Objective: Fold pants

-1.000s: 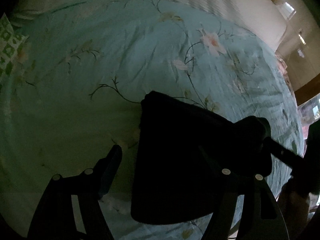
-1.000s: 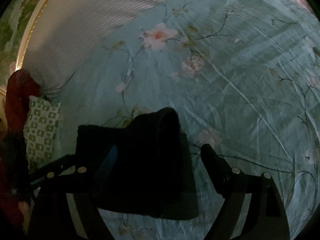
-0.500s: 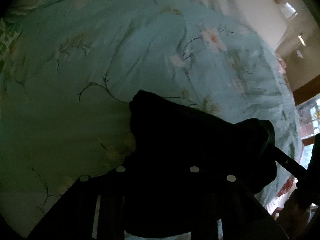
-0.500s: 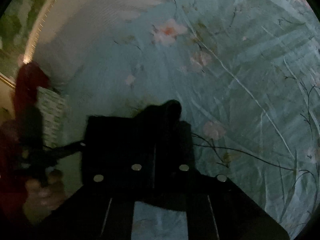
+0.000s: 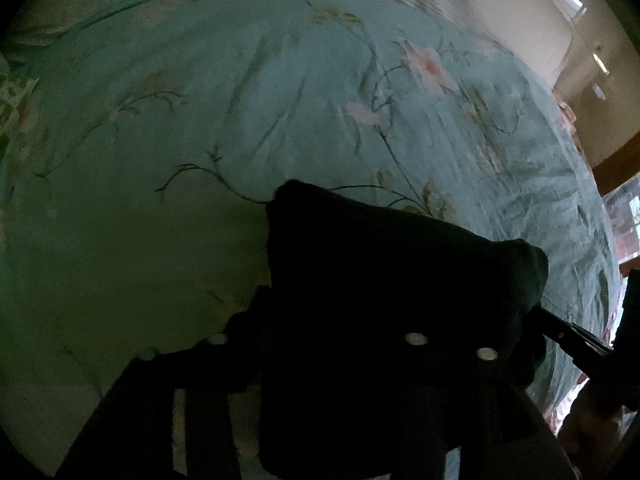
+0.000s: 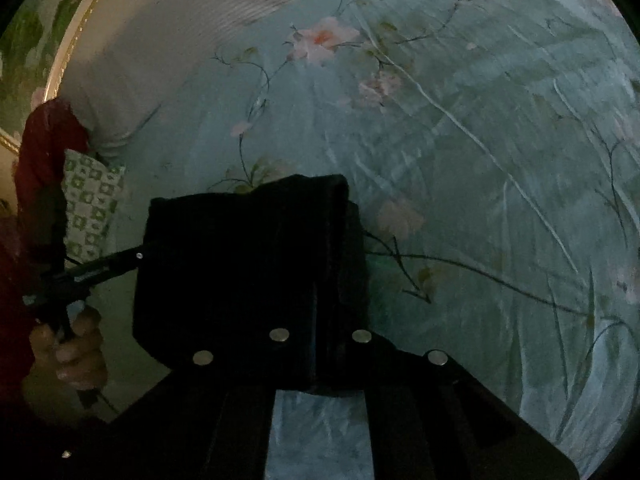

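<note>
Folded into a compact bundle, the black pants hang above the bed, left tool and right tool each clamped on them, with setting down apparently left.

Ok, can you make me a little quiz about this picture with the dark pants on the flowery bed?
1. True or false: the pants are spread out flat at full length.
2. What do both the left gripper and the right gripper hold? A) a pillow B) the pants C) nothing
3. Fill in: the bedspread is light blue-green with pink ____ on it.

Key: 1. False, they are a small folded bundle. 2. B, each is shut on the dark bundle. 3. Flowers.
</note>
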Motion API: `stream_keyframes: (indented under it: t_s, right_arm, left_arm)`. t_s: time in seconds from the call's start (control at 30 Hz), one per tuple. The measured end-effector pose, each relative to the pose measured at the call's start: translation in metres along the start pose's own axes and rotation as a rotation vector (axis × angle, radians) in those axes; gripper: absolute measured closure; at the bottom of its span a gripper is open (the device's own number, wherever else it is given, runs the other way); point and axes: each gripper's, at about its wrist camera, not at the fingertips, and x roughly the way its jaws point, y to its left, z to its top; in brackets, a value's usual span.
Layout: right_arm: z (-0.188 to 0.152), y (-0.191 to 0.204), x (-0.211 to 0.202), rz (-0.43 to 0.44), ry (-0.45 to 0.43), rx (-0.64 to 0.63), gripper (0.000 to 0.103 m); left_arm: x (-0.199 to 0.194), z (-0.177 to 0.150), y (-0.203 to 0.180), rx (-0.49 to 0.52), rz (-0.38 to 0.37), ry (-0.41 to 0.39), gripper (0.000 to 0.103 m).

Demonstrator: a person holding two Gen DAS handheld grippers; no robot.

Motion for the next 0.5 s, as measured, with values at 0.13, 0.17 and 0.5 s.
stream_keyframes:
  t_s: [0.13,0.17,0.5]
  right_arm:
    - [0.002,-0.006,-0.010,-0.007,0.000,0.041,0.081]
    - [0.002,-0.007,-0.013,-0.011,-0.004,0.057,0.069]
    - [0.004,-0.006,-0.005,0.107,-0.027,0.099,0.022]
  left_arm:
    - [-0.014,-0.004,0.015,-0.038,-0.012,-0.002,0.039]
    - [-0.017,-0.005,0.019,-0.047,-0.013,-0.002,0.038]
    - [-0.017,-0.019,0.034,-0.094,-0.076,0.049,0.029]
